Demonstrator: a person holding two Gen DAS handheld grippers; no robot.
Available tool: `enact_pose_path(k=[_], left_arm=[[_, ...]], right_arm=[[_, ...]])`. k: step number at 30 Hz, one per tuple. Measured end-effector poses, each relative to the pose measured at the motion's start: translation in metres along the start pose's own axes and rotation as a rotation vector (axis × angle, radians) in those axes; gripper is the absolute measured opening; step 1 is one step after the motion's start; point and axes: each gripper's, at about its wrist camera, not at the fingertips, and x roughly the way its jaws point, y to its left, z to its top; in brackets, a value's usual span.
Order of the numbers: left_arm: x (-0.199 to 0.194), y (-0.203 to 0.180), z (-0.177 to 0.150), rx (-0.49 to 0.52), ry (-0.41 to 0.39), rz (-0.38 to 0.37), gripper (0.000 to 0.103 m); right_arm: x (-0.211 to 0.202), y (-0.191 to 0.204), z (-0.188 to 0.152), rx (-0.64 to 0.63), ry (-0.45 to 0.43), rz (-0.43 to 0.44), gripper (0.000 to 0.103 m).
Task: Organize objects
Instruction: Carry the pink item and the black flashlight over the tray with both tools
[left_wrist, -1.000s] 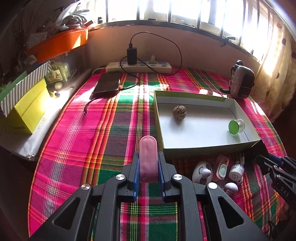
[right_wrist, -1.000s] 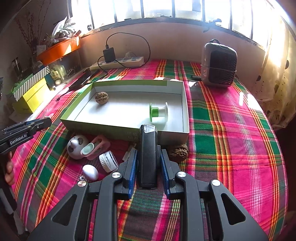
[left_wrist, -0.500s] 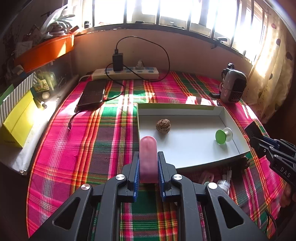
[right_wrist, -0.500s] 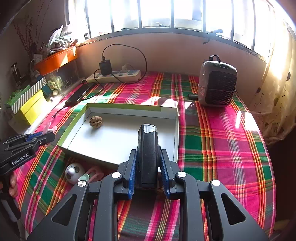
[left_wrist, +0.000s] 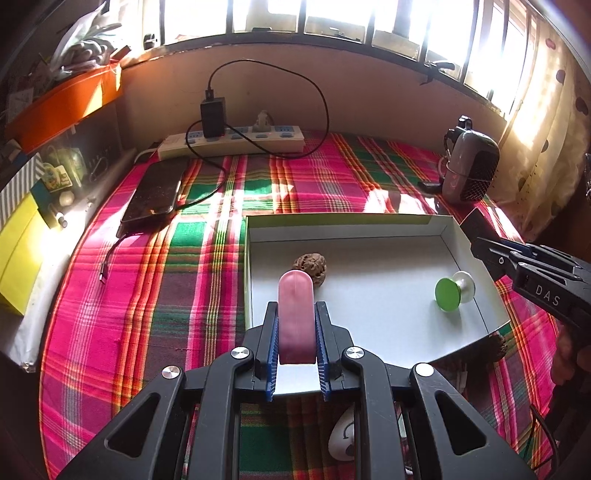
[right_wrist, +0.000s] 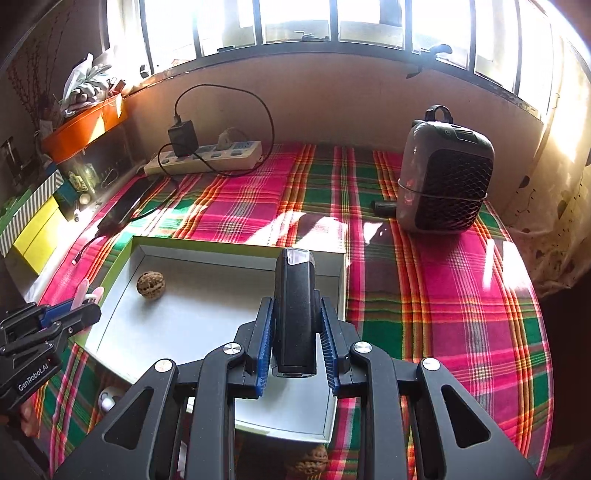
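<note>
My table (left_wrist: 155, 295) wears a pink-and-green plaid cloth. Barred windows (right_wrist: 295, 18) above the tan wall (right_wrist: 332, 110) throw sun patches across its far edge; a curtain (left_wrist: 546, 122) hangs at the right corner.

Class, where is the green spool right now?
In the left wrist view, the green spool lies inside the white box, near its right wall, right of the walnut.
</note>
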Motion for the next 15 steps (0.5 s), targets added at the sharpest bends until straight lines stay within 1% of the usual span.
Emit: enact_pose_path(k=[9,15], left_arm=[[0.024,0.000,0.006,-0.003,0.035,0.018,0.016],[0.034,-0.001,0.006,0.000,0.047,0.024,0.016]], right_arm=[[0.031,-0.003,0.006,0.002,0.046,-0.002,0.025],[0.044,-0.005,0.006,0.002,0.067,-0.004,0.025]])
